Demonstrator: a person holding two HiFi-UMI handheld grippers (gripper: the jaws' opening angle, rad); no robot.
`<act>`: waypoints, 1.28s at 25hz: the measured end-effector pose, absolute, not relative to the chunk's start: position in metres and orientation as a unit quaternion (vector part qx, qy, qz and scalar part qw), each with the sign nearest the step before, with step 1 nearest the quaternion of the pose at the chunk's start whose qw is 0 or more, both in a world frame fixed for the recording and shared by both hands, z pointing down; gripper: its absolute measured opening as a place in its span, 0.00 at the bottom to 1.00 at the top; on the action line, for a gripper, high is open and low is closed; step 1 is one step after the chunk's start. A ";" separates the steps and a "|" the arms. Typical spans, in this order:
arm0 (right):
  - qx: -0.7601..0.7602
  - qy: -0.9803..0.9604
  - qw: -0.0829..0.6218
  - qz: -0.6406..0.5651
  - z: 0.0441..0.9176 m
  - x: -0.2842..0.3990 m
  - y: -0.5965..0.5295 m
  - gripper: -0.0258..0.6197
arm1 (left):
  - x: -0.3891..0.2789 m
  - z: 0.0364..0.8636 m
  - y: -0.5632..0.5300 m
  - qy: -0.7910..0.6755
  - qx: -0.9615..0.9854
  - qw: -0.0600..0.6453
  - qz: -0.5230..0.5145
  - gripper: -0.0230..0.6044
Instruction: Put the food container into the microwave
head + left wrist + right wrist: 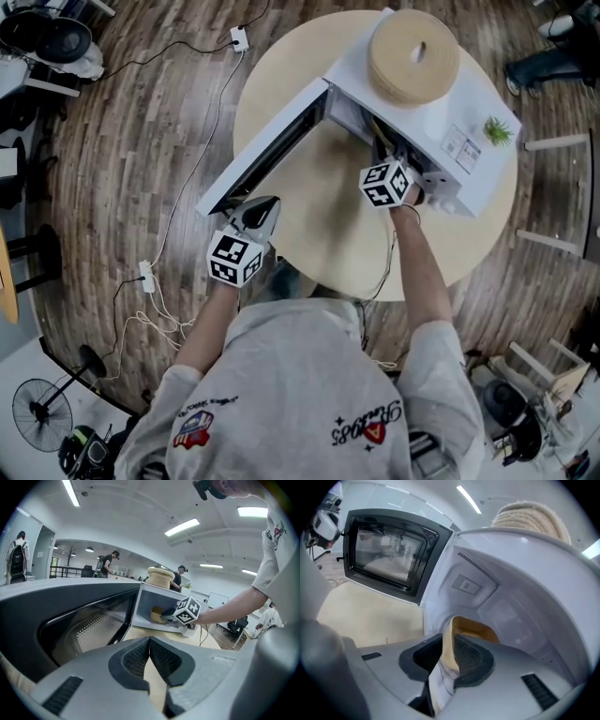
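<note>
- Wooden floor [122, 159] at the far left carries two white power strips [240, 38], each with a trailing cable, and one standing fan [42, 412].
- One left gripper [259, 212] hovers just beside the free edge of the microwave's single door [272, 150], which stands swung wide open. Its jaws are pressed together with nothing between them.
- One round, pale tabletop [328, 220] bears one white microwave [441, 122], set toward its far right side.
- One right gripper [451, 641] reaches into the oven cavity. Its jaws are clamped on the thin side wall of the one tan food container [474, 629], with a pad against each face and no gap showing.
- That container is inside the cavity, close to the front opening; whether it rests on the cavity floor cannot be told.
- On the microwave's roof lie one round woven coil [412, 54] and, further right, one small green plant [497, 131].
</note>
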State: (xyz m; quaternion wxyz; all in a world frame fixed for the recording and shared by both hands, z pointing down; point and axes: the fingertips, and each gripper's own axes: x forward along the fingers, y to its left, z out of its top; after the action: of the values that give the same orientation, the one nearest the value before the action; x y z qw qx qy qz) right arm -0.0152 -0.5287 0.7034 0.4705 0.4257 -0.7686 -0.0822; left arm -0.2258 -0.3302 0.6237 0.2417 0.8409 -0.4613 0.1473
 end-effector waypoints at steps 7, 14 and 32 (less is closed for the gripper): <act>0.440 -0.782 0.437 -0.062 0.689 -0.014 -0.503 0.14 | -0.218 0.618 -0.331 -0.452 0.849 0.230 0.147 0.04; 0.450 -0.777 0.437 -0.049 0.678 -0.004 -0.475 0.05 | -0.214 0.609 -0.331 -0.445 0.855 0.218 0.149 0.04; 0.569 -0.755 0.312 0.092 0.622 0.072 -0.394 0.05 | -0.190 0.574 -0.329 -0.419 0.878 0.185 0.137 0.04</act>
State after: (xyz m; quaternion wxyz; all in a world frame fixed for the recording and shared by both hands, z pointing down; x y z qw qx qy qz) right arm 0.0721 -0.3937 0.6220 0.3116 0.5692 -0.7553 0.0920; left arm -0.1903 -0.3292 0.5740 0.1855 0.8782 -0.4191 0.1370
